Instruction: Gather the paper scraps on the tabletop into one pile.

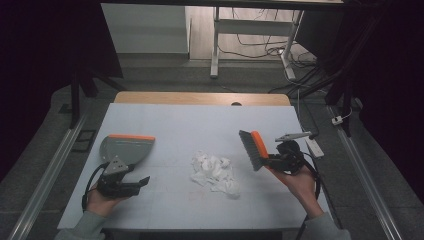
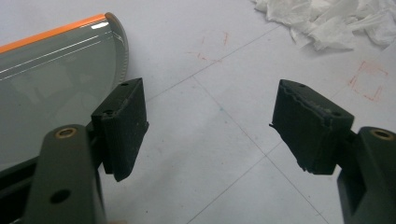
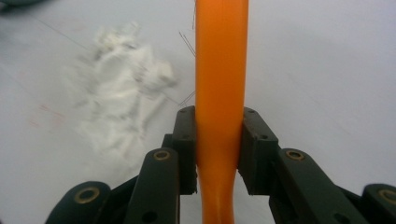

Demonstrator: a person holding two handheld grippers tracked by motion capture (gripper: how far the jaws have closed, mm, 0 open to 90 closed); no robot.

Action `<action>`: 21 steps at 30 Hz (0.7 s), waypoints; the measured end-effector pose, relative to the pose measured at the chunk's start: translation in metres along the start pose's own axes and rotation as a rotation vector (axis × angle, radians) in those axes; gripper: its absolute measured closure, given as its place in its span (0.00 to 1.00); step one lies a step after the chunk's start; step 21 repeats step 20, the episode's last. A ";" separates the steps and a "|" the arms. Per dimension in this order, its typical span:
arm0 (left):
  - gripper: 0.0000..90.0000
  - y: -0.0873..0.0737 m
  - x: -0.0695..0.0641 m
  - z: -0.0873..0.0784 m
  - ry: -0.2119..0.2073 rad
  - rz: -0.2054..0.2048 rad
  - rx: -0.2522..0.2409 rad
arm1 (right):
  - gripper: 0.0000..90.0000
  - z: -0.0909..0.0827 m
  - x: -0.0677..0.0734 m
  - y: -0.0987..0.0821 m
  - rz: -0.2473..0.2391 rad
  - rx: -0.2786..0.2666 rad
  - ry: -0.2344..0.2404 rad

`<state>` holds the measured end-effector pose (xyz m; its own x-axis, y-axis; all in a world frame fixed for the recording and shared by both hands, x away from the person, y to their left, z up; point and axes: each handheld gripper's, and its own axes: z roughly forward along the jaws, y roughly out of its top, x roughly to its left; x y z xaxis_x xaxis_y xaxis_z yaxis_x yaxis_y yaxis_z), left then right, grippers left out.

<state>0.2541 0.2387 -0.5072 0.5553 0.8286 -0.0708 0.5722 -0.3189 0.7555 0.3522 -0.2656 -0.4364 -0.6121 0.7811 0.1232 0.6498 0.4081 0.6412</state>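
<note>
White surface (image 1: 170, 120): tissue pile (image 1: 215, 171) between grippers. Right gripper (image 1: 274, 161) clenched on brush (image 1: 254, 149), nearer pile, bristles toward it. Left gripper (image 1: 142, 182) released beside dustpan (image 1: 125, 147).

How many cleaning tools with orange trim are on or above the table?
2: the grey plastic dustpan with orange lip lies at table left by the left tongs; the orange-backed, grey-bristled hand brush is clamped in the right tongs.

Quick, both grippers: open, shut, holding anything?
Left hand-held gripper: open, holding nothing, dustpan beside it.
Right hand-held gripper: shut on the brush handle.
</note>
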 end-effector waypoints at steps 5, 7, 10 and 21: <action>0.30 0.001 0.000 0.000 0.004 -0.002 -0.002 | 0.78 -0.009 -0.015 -0.016 0.003 -0.041 -0.019; 0.30 0.001 -0.001 0.000 0.007 0.003 -0.009 | 0.78 -0.013 -0.018 -0.021 0.000 -0.055 -0.025; 0.30 0.002 -0.002 0.000 0.008 0.006 -0.014 | 0.78 -0.016 -0.019 -0.029 -0.003 -0.078 -0.017; 0.30 0.003 -0.002 0.001 0.009 0.007 -0.018 | 0.78 -0.018 -0.020 -0.040 -0.037 -0.126 0.001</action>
